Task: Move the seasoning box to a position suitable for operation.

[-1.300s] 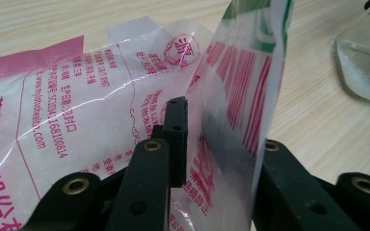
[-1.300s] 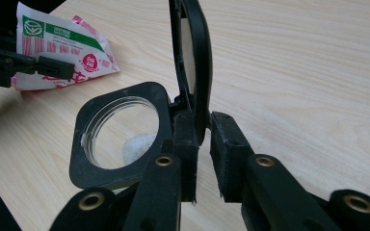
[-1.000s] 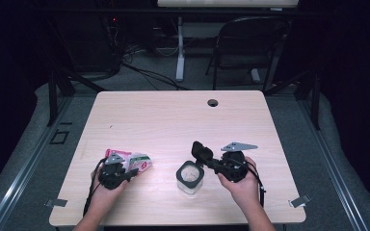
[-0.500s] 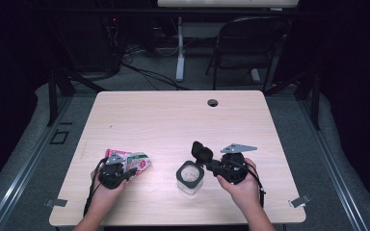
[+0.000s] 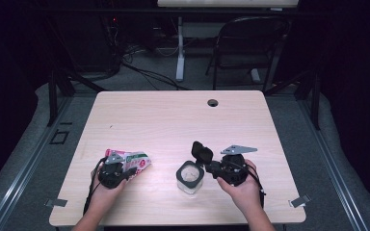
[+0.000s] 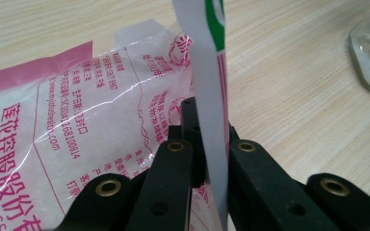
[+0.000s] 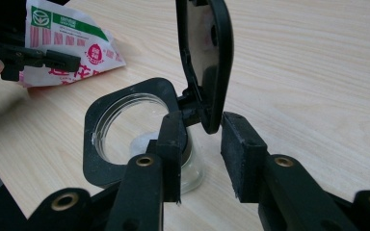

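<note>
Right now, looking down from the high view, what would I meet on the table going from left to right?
Left gripper pinching the pink-and-white packet → glass jar with its black flip lid standing open → right gripper, held in the person's right hand.

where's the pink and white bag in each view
High view: the bag lies lower left on the table.
Left gripper view: bag at left and centre, edge pinched in the jaws.
Right gripper view: bag top left.
Shared landmark: the glass jar.
</note>
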`<state>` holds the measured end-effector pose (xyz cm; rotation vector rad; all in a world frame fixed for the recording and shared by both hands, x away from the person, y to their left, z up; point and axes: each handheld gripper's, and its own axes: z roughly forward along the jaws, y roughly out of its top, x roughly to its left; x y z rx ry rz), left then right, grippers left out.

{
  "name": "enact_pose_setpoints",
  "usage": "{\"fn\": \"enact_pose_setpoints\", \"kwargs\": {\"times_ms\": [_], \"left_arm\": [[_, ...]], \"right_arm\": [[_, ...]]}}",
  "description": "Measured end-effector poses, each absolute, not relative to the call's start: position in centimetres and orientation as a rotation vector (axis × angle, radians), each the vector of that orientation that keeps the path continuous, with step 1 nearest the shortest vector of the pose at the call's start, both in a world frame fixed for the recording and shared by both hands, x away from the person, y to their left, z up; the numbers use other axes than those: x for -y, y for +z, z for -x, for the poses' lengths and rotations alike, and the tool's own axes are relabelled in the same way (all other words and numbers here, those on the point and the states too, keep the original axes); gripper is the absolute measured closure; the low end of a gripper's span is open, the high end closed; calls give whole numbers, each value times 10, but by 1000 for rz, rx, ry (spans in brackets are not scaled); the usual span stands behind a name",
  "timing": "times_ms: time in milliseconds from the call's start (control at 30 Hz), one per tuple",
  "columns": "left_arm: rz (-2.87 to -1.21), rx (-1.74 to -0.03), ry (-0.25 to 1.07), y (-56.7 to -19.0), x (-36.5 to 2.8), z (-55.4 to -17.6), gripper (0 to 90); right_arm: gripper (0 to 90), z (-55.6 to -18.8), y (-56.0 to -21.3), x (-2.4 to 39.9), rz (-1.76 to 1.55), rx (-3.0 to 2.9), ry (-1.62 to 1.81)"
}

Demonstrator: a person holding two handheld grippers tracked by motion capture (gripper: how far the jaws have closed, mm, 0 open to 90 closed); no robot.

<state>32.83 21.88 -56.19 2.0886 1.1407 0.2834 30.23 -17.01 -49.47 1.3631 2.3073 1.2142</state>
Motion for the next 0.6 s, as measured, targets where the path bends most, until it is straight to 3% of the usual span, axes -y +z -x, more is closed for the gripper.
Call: {"fn": "enact_pose_setpoints", "kwargs": {"times_ms": [600], "left_arm": [[-2097,-1109,246,-550,-223,-329,900]], "right_arm": [[604,-292,-484,176,-1376,-2351,1210]]}}
